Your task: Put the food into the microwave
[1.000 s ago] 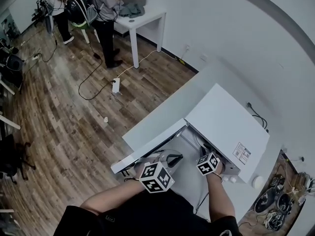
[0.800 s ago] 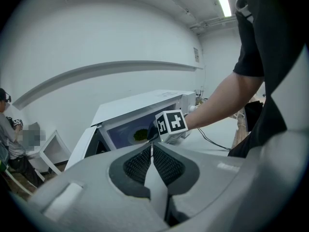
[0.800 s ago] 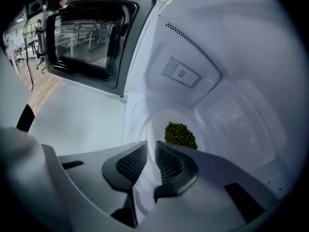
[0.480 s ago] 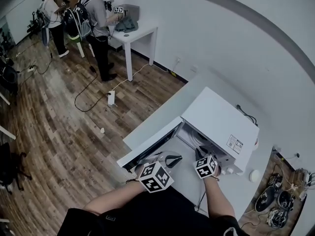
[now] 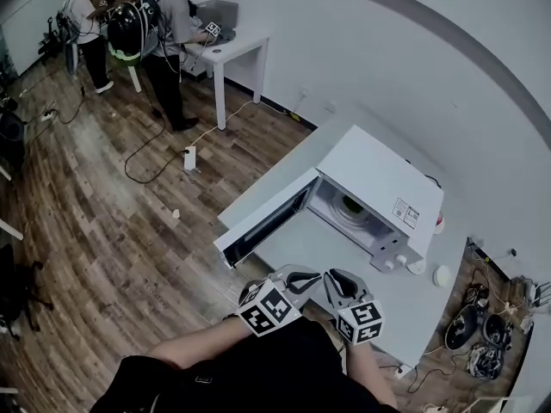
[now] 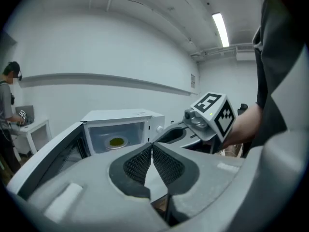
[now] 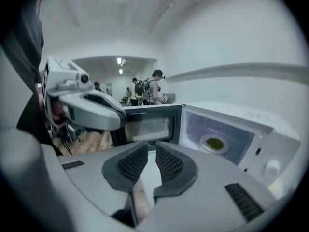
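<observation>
The white microwave [image 5: 379,188] stands on the white counter with its door [image 5: 263,222] swung wide open to the left. Inside it, on the turntable, lies a plate with green food [image 5: 351,205], also seen as a plate [image 6: 116,141] in the left gripper view and a plate [image 7: 215,143] in the right gripper view. My left gripper [image 5: 295,279] hovers in front of the door, shut and empty [image 6: 152,146]. My right gripper [image 5: 336,284] hangs beside it, well back from the cavity. Its jaws are closing with a narrow gap and nothing between them [image 7: 151,149].
The counter [image 5: 413,308] runs along the white wall, with a small round white thing [image 5: 442,274] behind the microwave. Cables and gear [image 5: 478,338] lie at the right. On the wooden floor are a power strip [image 5: 189,156] and cords. People stand at a white table [image 5: 237,46] far off.
Both grippers have pulled back from the microwave's mouth toward my body, the right one farther and higher. The cavity with the plate of food inside now shows.
</observation>
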The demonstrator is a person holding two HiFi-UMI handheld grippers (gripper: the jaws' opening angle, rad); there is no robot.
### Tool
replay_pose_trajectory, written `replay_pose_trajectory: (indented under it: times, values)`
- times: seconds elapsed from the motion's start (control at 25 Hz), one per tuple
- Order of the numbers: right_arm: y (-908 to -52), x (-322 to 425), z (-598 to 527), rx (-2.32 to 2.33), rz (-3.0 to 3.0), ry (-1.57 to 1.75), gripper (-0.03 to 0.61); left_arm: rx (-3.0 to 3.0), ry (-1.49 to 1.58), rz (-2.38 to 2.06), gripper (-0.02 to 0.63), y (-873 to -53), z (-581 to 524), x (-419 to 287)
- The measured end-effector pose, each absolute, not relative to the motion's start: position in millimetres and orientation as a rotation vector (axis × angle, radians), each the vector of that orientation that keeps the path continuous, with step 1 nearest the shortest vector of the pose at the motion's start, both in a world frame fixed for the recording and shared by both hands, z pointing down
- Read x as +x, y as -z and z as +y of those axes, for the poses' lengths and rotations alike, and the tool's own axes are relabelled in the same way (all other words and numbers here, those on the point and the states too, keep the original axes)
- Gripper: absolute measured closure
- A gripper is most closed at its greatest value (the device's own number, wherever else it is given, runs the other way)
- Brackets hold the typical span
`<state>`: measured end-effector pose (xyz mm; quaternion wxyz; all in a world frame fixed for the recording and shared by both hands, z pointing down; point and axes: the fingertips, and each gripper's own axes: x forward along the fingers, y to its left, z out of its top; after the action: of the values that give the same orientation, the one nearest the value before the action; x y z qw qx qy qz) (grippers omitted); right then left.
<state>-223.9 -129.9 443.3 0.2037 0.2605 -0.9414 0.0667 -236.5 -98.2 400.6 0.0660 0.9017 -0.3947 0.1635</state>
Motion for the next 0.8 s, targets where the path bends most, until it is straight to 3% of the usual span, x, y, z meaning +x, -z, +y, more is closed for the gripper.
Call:
replay_pose_trajectory:
  times: [0.16, 0.4, 0.8]
  values:
    - [-413, -204, -95, 0.767, -2.766, -0.508, 0.528, 2.674, -0.441, -1.236, 0.594, -389, -76, -247]
    - [-332, -169, -79, 0.743, -3.013, -0.547, 0.546, 2.542, -0.313, -1.366, 0.594, -365, -64, -258]
    - [-292, -88, -53, 0.778, -3.110, -0.457, 0.563, 2.659, -0.155, -1.314, 0.594, -310, -68, -152]
